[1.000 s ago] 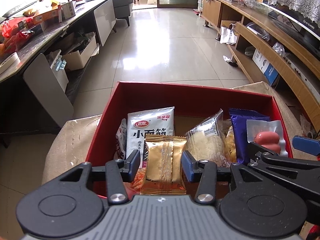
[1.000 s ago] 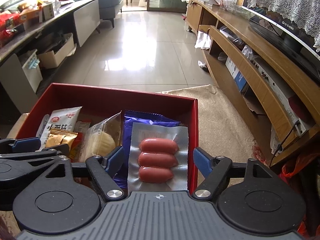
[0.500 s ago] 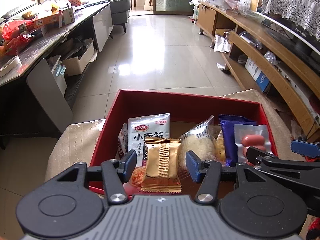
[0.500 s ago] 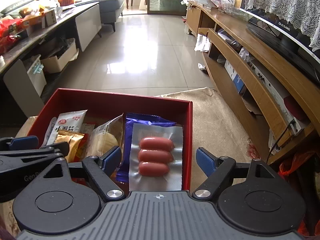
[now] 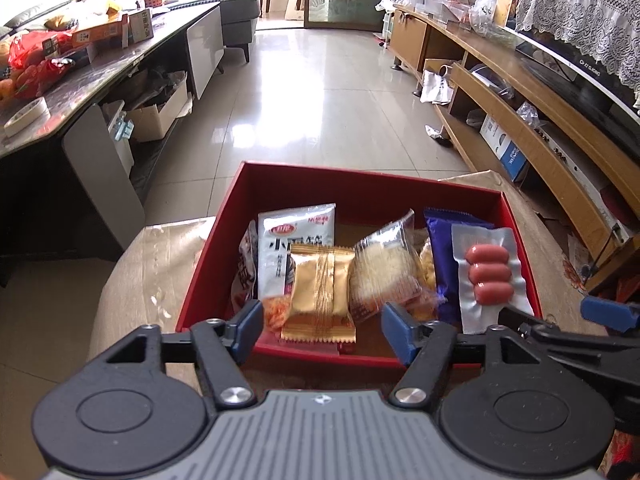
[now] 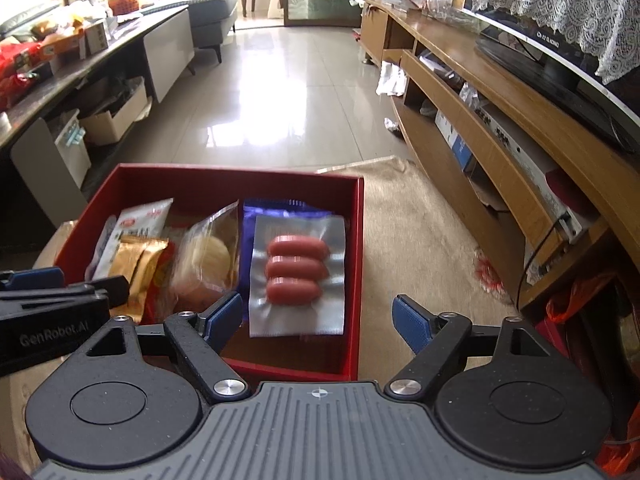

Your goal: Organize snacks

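Note:
A red box (image 5: pixel 376 192) (image 6: pixel 356 264) sits on a beige cloth and holds several snack packs. A gold wrapped biscuit (image 5: pixel 322 292) (image 6: pixel 134 264) lies at its near left, on a white noodle pack (image 5: pixel 292 236). Beside them are a clear bread pack (image 5: pixel 384 268) (image 6: pixel 204 256), a purple pack (image 5: pixel 438 240) and a vacuum pack of sausages (image 5: pixel 486 272) (image 6: pixel 296 268). My left gripper (image 5: pixel 322 330) hangs above the box's near edge, its jaws opening, nothing pressed between them. My right gripper (image 6: pixel 318 322) stands open over the near right corner, holding nothing.
A long wooden TV unit (image 6: pixel 500 120) with a television runs down the right. A dark cluttered counter (image 5: pixel 80 76) lines the left, with cardboard boxes under it. Glossy tiled floor (image 5: pixel 320 100) stretches beyond the box. Beige cloth (image 6: pixel 424 240) lies to the right of the box.
Both grippers have drawn back and a little up from the box. The left jaws have spread away from the gold biscuit, which stays lying in the box. The right jaws widened slightly.

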The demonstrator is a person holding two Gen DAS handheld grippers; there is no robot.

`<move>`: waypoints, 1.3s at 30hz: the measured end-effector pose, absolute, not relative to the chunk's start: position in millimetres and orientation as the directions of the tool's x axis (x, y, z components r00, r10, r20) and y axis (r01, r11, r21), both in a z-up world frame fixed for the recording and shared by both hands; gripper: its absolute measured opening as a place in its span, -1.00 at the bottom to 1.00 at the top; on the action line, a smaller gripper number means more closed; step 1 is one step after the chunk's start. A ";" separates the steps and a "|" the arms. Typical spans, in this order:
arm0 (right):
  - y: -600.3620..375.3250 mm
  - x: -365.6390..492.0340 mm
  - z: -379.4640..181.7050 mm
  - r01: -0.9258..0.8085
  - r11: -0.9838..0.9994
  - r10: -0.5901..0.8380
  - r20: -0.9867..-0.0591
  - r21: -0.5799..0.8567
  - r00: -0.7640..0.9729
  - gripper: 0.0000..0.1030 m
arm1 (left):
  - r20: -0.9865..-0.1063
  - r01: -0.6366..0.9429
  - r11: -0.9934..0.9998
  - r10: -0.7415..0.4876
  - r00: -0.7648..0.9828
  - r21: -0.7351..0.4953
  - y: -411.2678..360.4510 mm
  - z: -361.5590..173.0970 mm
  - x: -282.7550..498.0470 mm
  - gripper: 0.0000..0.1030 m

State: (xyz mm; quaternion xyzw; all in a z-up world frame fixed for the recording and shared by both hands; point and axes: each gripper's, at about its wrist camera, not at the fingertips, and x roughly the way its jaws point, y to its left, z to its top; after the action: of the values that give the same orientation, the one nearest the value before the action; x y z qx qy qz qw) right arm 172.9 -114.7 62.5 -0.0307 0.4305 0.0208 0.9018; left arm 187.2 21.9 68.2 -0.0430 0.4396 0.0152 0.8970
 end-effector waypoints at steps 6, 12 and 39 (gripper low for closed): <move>-121.5 150.2 57.7 -0.039 0.999 0.010 -0.790 -0.018 0.613 0.68 | -0.793 -0.060 0.996 -0.018 0.609 -0.068 21.0 65.3 163.4 0.34; -126.5 124.6 62.8 -0.027 1.000 0.028 -0.779 0.014 0.626 0.68 | -0.805 -0.047 0.997 -0.021 0.592 -0.060 17.5 55.8 136.2 0.39; -131.9 64.0 56.5 -0.025 1.000 0.023 -0.778 0.010 0.627 0.69 | -0.804 -0.056 0.996 -0.024 0.594 -0.072 14.1 49.6 73.5 0.71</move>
State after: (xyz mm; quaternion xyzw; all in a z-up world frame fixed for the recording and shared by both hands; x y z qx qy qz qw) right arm 64.0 -131.9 56.5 -0.0010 0.4315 0.0132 0.9020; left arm 73.5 14.1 49.6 -0.0448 0.4503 0.0090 0.8917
